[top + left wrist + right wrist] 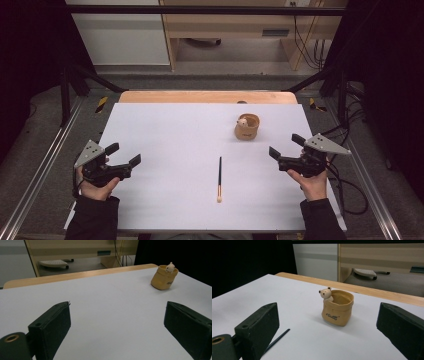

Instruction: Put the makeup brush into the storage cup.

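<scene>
From above, over the near edge of the table (165, 130): white sheet on a wooden top, wood showing along the far edge. Left gripper (123, 154) near the left edge, held in a hand (95, 186) just above the sheet, jaws wide apart and nothing between them. Right gripper (284, 146) near the right edge, in the other hand (314, 184), jaws also wide and empty, pointing toward the middle of the sheet. Between both grippers, closer to the near edge, a thin black brush (219, 176) lying flat, pale tip toward the near edge, handle toward the far edge. Well apart from both grippers. Farther back, toward the far right corner, a small tan pot (247, 126) standing upright, with a little bear figure at its rim. Black cables on the floor beyond the right edge.

Along the left gripper (117, 322): two black jaws standing wide, only bare white sheet between them. Tan pot (163, 277) far ahead near the far edge, at upper right, bear figure peeking over the rim.

Along the right gripper (328, 325): jaws wide again, holding nothing. Tan pot (337, 307) upright straight ahead between the two jaws but well beyond them, not touched. Some dark writing on its front. Brush (277, 339) partly seen at lower left, just beside the left jaw, flat on the sheet.
</scene>
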Motion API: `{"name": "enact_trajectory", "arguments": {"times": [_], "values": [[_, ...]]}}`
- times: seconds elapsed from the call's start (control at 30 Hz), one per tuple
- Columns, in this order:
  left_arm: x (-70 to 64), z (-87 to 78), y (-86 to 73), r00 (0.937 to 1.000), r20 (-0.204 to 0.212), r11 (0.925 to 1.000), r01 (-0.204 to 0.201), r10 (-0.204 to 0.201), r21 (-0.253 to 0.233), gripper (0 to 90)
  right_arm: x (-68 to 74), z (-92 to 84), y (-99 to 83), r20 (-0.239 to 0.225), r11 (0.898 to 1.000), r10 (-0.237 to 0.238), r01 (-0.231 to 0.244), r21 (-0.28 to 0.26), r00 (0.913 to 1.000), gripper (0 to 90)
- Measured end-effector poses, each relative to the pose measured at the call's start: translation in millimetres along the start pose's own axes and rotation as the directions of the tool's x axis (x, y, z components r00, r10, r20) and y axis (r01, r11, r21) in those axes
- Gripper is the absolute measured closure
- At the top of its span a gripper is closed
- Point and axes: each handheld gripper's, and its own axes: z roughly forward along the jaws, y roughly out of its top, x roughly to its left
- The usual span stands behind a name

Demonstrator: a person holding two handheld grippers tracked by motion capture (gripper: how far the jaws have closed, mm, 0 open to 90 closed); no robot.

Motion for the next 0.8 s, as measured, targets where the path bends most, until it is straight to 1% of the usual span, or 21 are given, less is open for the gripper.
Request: {"name": "enact_trajectory", "arguments": {"times": [0.27, 0.33, 0.43, 0.53, 0.63, 0.7, 0.8], "values": [[-0.6, 1.9, -1.2, 1.0000, -0.002, 0.9999, -0.004, 0.004, 0.015, 6.7, 1.2, 1.1, -0.3, -0.006, 1.000, 0.007, -0.007, 0.002, 1.0000, 5.0], [0.0, 2.6, -2.8, 1.0000, -0.004, 0.9997, -0.003, 0.003, 0.023, 6.7, 2.1, 0.9, 0.3, -0.001, 1.000, 0.017, -0.017, 0.012, 0.9998, 5.2], [0.4, 3.3, -3.8, 1.0000, -0.006, 0.9996, -0.006, 0.006, 0.029, 6.8, 4.3, 0.6, 2.2, 0.000, 1.000, 0.013, -0.014, 0.012, 0.9999, 5.6], [0.8, 4.4, -5.1, 1.0000, -0.004, 0.9993, -0.004, 0.004, 0.036, 6.8, 8.7, 1.7, 4.6, 0.009, 1.000, 0.002, -0.002, 0.025, 1.0000, 5.9], [0.4, 5.7, -6.2, 1.0000, -0.004, 0.9991, -0.003, 0.004, 0.041, 6.8, 14.8, 6.1, 6.2, 0.001, 0.999, -0.009, 0.009, 0.039, 1.0000, 5.9], [0.4, 6.5, -6.7, 1.0000, -0.003, 0.9989, -0.008, 0.009, 0.045, 6.8, 18.9, 10.7, 6.4, -0.009, 0.998, -0.029, 0.029, 0.057, 0.9995, 5.9], [0.6, 7.3, -7.5, 1.0000, -0.003, 0.9988, -0.006, 0.006, 0.049, 6.8, 26.8, 18.9, 7.3, -0.015, 0.995, -0.051, 0.052, 0.085, 0.9986, 5.8]]}}
